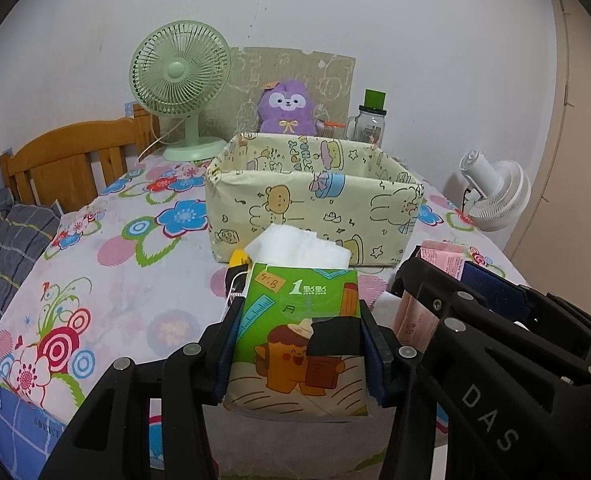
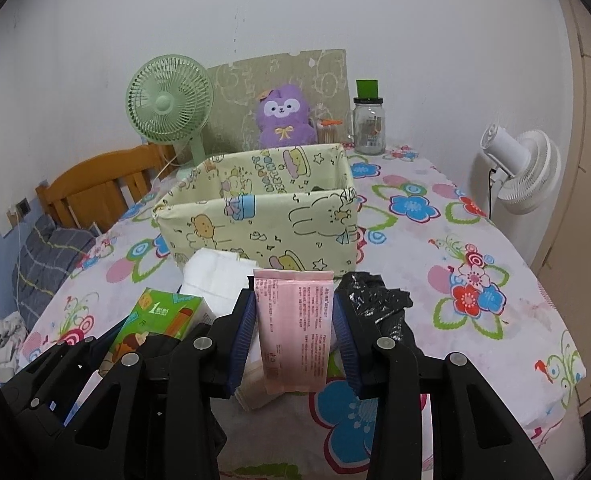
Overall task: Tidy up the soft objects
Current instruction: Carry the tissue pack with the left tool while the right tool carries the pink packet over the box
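Storage box [image 1: 311,200] interior mostly hidden

A bedroom in a home. A wooden headboard [image 1: 67,156] with a grey plaid pillow [image 1: 11,236] stands at nine o'clock beside the counter, which wears a flowered cloth [image 2: 435,248]. Toward twelve o'clock a green desk fan [image 1: 181,76] and a purple plush toy [image 1: 287,110] sit against a plain white wall; a white fan [image 2: 523,172] stands at three o'clock.

floral table [image 2: 435,216] bears box [image 2: 255,224], fans, jar.
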`<state>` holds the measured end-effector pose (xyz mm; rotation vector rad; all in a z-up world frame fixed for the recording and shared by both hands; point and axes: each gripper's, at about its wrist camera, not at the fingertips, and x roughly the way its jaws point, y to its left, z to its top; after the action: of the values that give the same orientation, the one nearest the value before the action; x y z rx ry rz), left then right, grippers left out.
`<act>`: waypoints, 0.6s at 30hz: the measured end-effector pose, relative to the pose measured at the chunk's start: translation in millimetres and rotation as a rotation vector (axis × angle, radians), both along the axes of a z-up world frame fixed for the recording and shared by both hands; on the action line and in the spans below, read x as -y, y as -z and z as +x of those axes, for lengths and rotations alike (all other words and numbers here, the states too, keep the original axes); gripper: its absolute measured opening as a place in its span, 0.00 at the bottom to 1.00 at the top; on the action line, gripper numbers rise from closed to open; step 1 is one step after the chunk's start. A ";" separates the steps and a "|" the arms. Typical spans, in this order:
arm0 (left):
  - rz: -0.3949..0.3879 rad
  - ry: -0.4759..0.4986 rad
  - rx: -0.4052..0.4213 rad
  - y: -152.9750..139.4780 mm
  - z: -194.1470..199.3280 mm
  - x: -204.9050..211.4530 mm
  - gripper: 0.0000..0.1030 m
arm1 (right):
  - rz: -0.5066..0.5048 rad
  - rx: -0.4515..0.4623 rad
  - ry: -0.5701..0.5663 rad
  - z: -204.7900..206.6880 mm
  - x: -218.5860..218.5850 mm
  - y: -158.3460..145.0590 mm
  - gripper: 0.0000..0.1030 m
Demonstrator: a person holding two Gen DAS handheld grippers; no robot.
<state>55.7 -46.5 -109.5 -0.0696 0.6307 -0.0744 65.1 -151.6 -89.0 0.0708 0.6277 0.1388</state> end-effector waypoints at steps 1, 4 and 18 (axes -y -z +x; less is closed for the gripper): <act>0.001 0.001 0.003 -1.4 0.0 0.5 0.51 | 0.000 0.004 0.001 0.2 0.1 -1.5 0.42; 0.003 0.001 0.014 -5.8 0.9 1.0 0.51 | 0.003 0.017 0.004 0.8 0.7 -6.0 0.42; 0.009 0.001 0.065 -30.6 5.1 2.9 0.51 | 0.000 0.078 0.013 2.7 2.0 -32.0 0.42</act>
<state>60.7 -49.4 -78.9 -0.0584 0.5665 -0.0743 67.8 -153.6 -57.0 0.0695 0.5489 0.1283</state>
